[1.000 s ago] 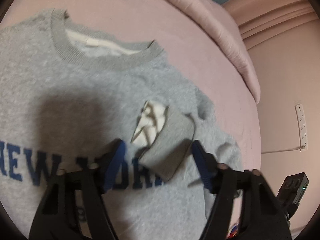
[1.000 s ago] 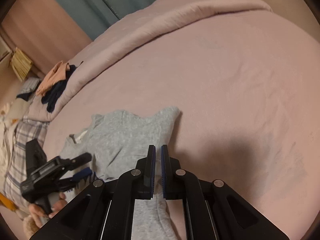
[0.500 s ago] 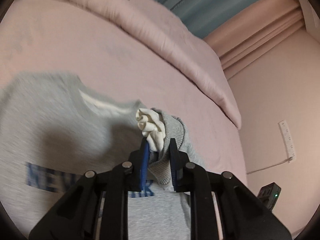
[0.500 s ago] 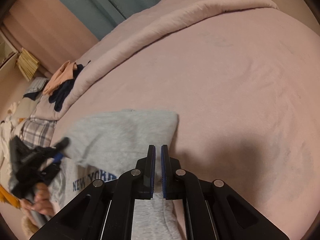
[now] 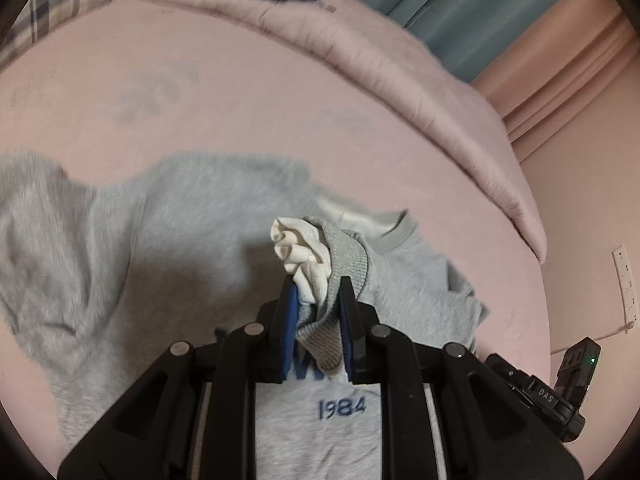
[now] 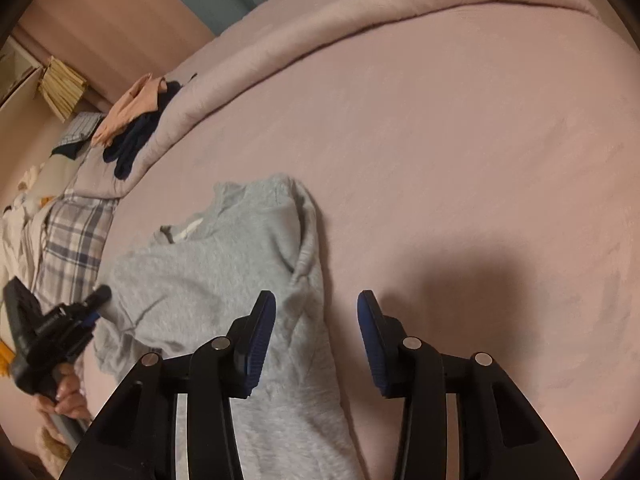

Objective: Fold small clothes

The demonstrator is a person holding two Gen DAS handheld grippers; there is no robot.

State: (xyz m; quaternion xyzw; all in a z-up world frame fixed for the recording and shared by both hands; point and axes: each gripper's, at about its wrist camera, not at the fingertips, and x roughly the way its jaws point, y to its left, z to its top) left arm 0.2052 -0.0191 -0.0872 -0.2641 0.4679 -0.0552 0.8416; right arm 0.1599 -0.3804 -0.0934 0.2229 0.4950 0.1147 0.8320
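A grey sweatshirt (image 5: 180,240) with a blue "1984" print (image 5: 342,407) lies spread on the pink bed sheet (image 5: 240,92). My left gripper (image 5: 318,308) is shut on its sleeve cuff (image 5: 344,264), a ribbed grey band with white lining bunched above the pads, held up over the chest. In the right wrist view the sweatshirt (image 6: 224,280) lies with its back panel up and the left gripper (image 6: 94,300) at its left edge, held by a hand (image 6: 68,396). My right gripper (image 6: 316,320) hovers over the garment's right edge. Its jaws are opening and press on nothing.
A rolled pink duvet (image 5: 400,80) runs along the far side of the bed. Peach and navy clothes (image 6: 136,120) lie piled on it, with plaid fabric (image 6: 72,248) beside. A socket strip (image 5: 624,280) hangs on the wall, above a black device (image 5: 580,364).
The left gripper closed on the sleeve cuff, lifted it and carried it across the sweatshirt. The right gripper went from shut to jaws apart and shifted a little over the garment's edge.
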